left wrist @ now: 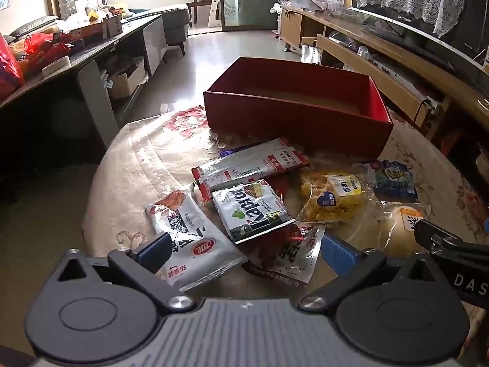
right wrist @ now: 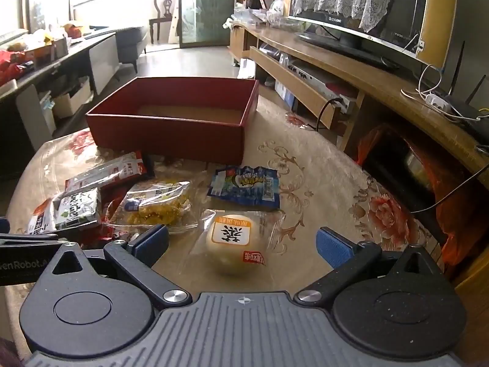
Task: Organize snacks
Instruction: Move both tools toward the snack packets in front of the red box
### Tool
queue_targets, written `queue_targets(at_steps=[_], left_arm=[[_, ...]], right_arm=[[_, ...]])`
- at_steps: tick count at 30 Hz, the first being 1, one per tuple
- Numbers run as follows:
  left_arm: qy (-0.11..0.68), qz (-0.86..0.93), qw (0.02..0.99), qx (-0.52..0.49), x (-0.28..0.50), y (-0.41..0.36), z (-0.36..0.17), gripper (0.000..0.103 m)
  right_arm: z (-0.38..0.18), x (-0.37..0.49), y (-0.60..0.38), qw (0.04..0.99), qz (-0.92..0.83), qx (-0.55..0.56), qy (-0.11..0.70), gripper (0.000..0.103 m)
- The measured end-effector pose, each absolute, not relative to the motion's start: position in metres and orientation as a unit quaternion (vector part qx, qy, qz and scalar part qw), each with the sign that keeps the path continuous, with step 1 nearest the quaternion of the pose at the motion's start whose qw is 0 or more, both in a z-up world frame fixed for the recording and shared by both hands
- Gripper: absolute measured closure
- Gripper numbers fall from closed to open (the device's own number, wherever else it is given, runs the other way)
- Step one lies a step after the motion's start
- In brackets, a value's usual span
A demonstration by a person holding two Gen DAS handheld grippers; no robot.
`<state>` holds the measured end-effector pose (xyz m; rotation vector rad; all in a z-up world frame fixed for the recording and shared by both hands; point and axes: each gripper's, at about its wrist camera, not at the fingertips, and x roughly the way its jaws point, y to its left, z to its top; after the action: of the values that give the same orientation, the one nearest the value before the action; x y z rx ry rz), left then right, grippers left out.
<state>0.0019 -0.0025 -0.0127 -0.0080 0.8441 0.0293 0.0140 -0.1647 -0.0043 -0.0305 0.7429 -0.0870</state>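
Nothing is packed yet, as far as the views are showing: the red box [right wrist: 171,128], a shallow cardboard tray with a plain brown floor, is sitting empty toward the far edge of the round tabletop [right wrist: 321,183], and every snack is still lying loose on the patterned cloth nearer the front edge. The left gripper [left wrist: 244,249] is hovering with its blue-padded fingers [left wrist: 337,252] spread wide and grasping nothing, poised above a glossy white pouch [left wrist: 189,244] and a crinkly clear-edged packet with red print [left wrist: 284,257]. Overlapping these are lying a flat green-and-white wafer pack [left wrist: 253,211] and a long silver-and-red bar wrapper [left wrist: 250,165], both of shiny foil. The right gripper [right wrist: 243,246] is likewise hanging released, its fingers standing either side of a round pale bun in clear film [right wrist: 233,241] without touching it. Just beyond the bun are resting a small blue foil sachet [right wrist: 244,188] and a transparent bag of lumpy yellow cake [right wrist: 159,206]. All of the sorting seems to be remaining: each packet is still waiting to go into the box, and the soft bun and crumbly cake are probably needing the gentlest squeeze.
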Motion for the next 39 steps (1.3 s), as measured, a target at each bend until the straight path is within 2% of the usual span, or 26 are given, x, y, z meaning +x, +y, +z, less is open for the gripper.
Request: queue_targets(at_steps=[39], left_arm=[[0.428, 0.020, 0.903, -0.002, 0.0053, 0.0052, -0.0227, 0.001]], right_arm=[[-0.0137, 0.0212, -0.1613, 0.917, -0.026, -0.014, 0.399, 0.000]])
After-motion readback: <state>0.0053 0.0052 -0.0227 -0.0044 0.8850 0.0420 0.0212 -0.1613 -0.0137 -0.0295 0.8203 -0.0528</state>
